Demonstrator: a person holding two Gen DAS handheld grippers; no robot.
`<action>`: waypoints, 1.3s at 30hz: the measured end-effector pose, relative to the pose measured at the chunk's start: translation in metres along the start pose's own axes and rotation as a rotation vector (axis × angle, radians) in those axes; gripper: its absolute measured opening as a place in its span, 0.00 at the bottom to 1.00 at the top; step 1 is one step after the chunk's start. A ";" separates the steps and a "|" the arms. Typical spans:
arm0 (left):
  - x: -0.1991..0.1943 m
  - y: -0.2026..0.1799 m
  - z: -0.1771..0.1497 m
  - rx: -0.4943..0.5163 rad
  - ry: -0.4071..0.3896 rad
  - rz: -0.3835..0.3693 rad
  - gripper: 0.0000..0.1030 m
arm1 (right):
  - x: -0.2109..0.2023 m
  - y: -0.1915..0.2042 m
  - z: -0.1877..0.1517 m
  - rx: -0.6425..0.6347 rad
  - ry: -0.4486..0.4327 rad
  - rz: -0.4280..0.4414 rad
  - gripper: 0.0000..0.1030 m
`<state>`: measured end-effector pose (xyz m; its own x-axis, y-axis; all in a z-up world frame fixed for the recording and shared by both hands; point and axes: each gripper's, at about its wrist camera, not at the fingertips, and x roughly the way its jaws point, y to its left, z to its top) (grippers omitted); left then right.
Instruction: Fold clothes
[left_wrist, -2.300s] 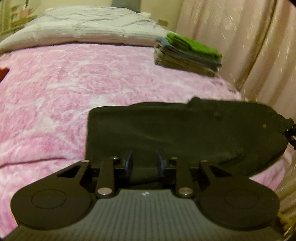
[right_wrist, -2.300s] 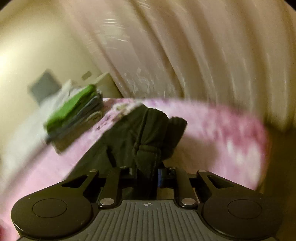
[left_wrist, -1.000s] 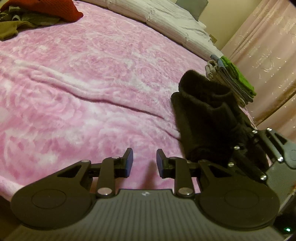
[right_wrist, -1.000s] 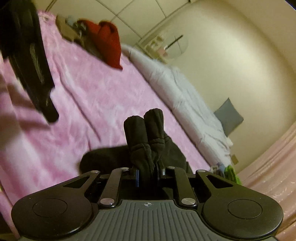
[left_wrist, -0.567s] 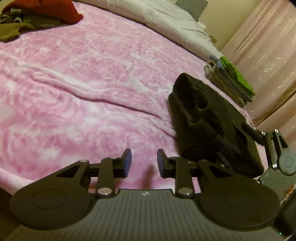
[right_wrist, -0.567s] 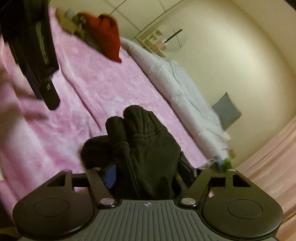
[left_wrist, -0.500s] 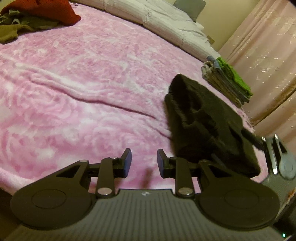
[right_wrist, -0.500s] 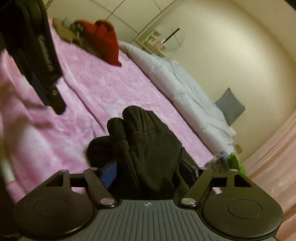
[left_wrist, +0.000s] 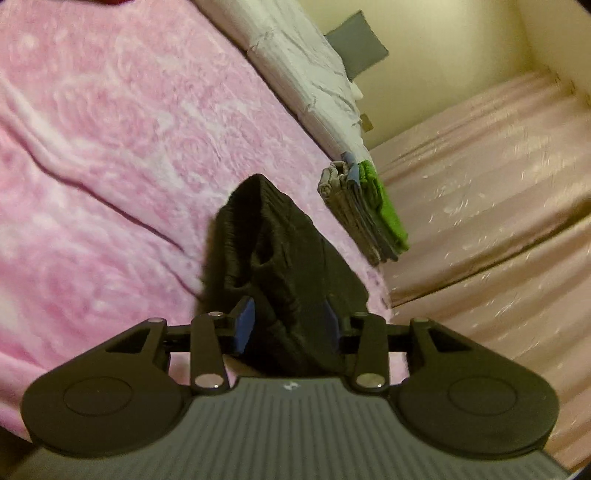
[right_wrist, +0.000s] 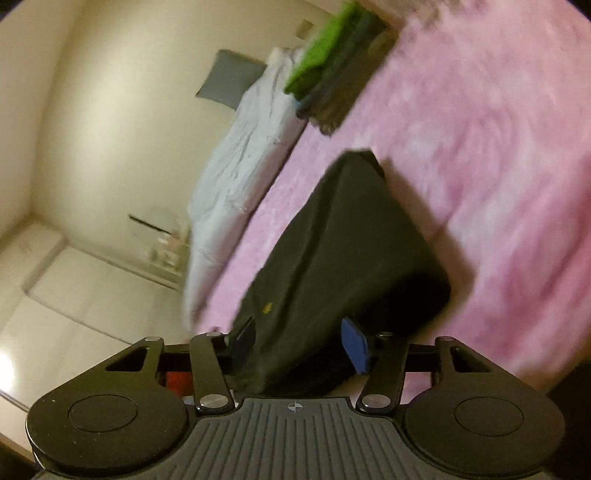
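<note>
1. Left gripper (left_wrist: 286, 325) is around the near end of the folded black fabric garment (left_wrist: 277, 254). Its jaws are opening, and I can't tell if the blue pads still press the cloth.
2. Right gripper (right_wrist: 301, 341) has the same black bundle (right_wrist: 343, 251) between its jaws, which are closing. One pad looks clear of the cloth.
3. Garment lies on the fuzzy pink rose-patterned blanket (left_wrist: 110, 129), near the stack of folded clothes with a green top layer (left_wrist: 365, 210).
</note>
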<state>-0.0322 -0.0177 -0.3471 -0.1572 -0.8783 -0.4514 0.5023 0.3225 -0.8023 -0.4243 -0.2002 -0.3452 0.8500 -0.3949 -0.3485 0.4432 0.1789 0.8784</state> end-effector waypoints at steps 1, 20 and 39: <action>0.002 -0.002 -0.002 0.015 -0.001 0.014 0.34 | 0.001 0.008 -0.002 -0.057 0.002 -0.009 0.52; 0.020 0.031 -0.001 -0.067 0.000 0.048 0.27 | 0.100 0.100 -0.171 -1.902 0.065 -0.360 0.35; 0.034 0.044 -0.009 -0.085 -0.042 0.048 0.16 | 0.096 0.068 -0.176 -1.924 0.048 -0.312 0.04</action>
<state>-0.0230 -0.0301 -0.4007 -0.0985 -0.8746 -0.4747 0.4338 0.3916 -0.8115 -0.2621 -0.0671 -0.3765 0.6839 -0.5875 -0.4327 0.1967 0.7195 -0.6660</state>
